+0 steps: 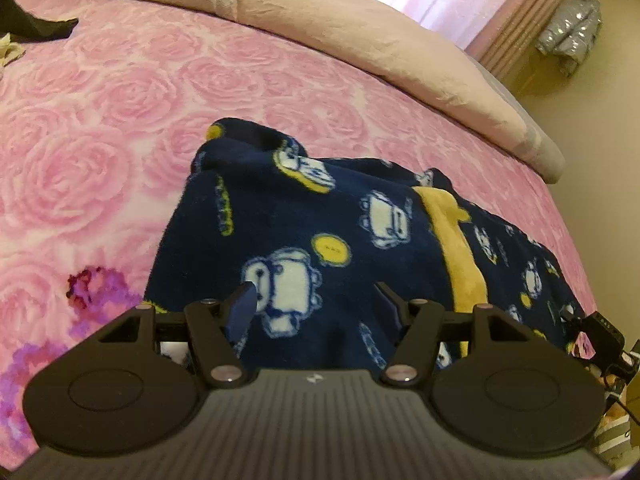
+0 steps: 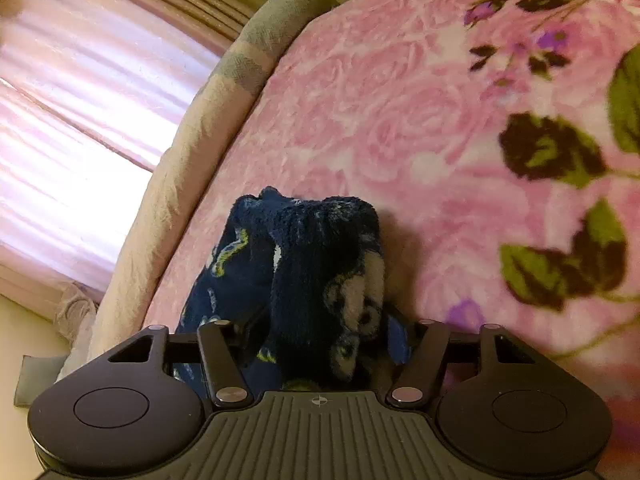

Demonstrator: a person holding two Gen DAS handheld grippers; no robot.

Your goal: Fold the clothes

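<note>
A pink rose-patterned blanket (image 1: 120, 120) is spread across the frame, with a beige quilt (image 1: 360, 28) rolled along its upper edge and a dark garment (image 1: 36, 24) seen at the upper left. The navy fleece garment (image 1: 320, 232) (printed with white figures) is heaped at centre. The left gripper (image 1: 316, 300) is held open just above it, nothing gripped. A bunched fold (image 2: 320, 280) is clamped by the right gripper (image 2: 324, 344) at lower centre.

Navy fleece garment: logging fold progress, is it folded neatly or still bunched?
Still bunched: the navy fleece garment lies rumpled on the pink bedspread.
</note>
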